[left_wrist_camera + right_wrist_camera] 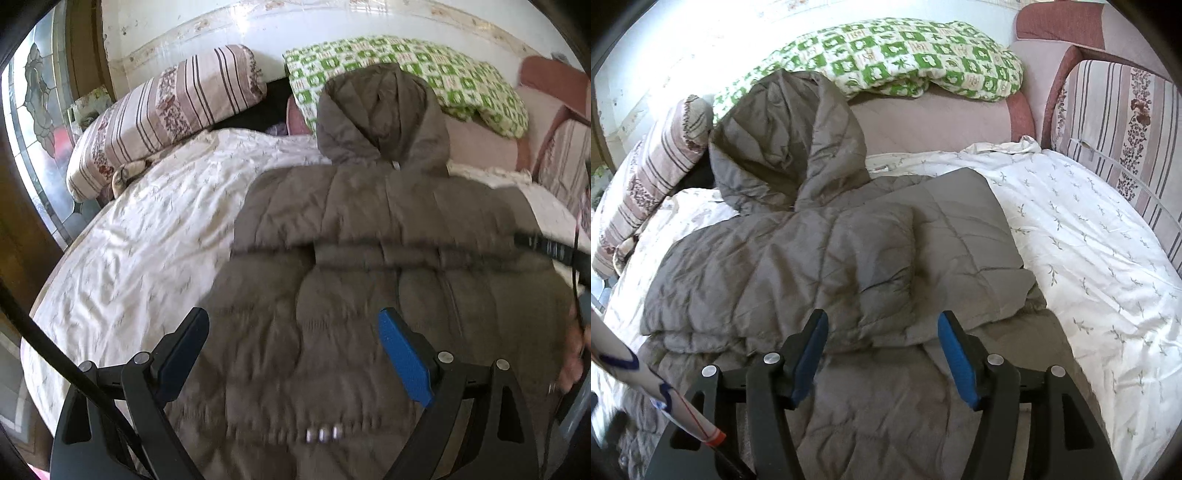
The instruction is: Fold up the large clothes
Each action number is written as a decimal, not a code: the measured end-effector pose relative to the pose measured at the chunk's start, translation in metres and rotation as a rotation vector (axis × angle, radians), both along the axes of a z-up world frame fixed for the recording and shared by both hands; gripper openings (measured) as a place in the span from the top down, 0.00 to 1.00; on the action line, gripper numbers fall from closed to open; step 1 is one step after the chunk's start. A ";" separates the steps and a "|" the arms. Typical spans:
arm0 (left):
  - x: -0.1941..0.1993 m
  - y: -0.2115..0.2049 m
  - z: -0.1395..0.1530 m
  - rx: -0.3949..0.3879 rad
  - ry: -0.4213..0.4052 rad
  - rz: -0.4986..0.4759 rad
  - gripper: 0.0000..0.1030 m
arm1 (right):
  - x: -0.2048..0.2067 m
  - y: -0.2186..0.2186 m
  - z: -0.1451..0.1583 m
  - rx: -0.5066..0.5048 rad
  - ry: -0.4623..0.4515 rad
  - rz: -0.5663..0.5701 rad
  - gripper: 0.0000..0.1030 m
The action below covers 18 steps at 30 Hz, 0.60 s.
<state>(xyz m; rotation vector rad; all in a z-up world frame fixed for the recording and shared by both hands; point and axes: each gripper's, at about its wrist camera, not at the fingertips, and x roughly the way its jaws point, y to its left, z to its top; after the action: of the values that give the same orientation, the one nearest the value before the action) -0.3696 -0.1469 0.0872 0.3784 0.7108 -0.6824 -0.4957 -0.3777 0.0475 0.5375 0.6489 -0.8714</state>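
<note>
Jacket (798,258): grey-brown, quilted, hooded; it lies on the bed sheet (1089,240) under both my grippers
Axis: long axis runs from me toward the wall; hood (786,140) at the far end, hem nearest me
Fold: one sleeve lies folded across the chest in the right wrist view; smooth lining shows just right of it
Left gripper (295,354): my jaws stand wide above the lower jacket; nothing between them
Right gripper (882,354): jaws partly apart over the jacket; pads press on nothing
Around: green checked quilt (905,55) behind the hood; striped pillow (166,114) to the hood's left; a striped cushion (1126,129) at the right edge
In the way: nothing lies on the jacket
</note>
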 end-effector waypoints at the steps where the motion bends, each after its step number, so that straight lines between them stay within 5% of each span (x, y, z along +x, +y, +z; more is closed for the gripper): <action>1: -0.005 0.004 -0.004 0.011 0.008 -0.003 0.11 | 0.000 0.005 0.001 0.007 -0.005 0.010 0.35; 18: -0.015 0.049 -0.053 0.135 0.159 0.033 0.11 | -0.022 0.090 0.001 -0.012 0.049 0.168 0.33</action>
<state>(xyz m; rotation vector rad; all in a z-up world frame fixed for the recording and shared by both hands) -0.3844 -0.0981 0.0347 0.4380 0.9156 -0.6403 -0.5174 -0.2877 0.0482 0.4452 0.7231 -0.7313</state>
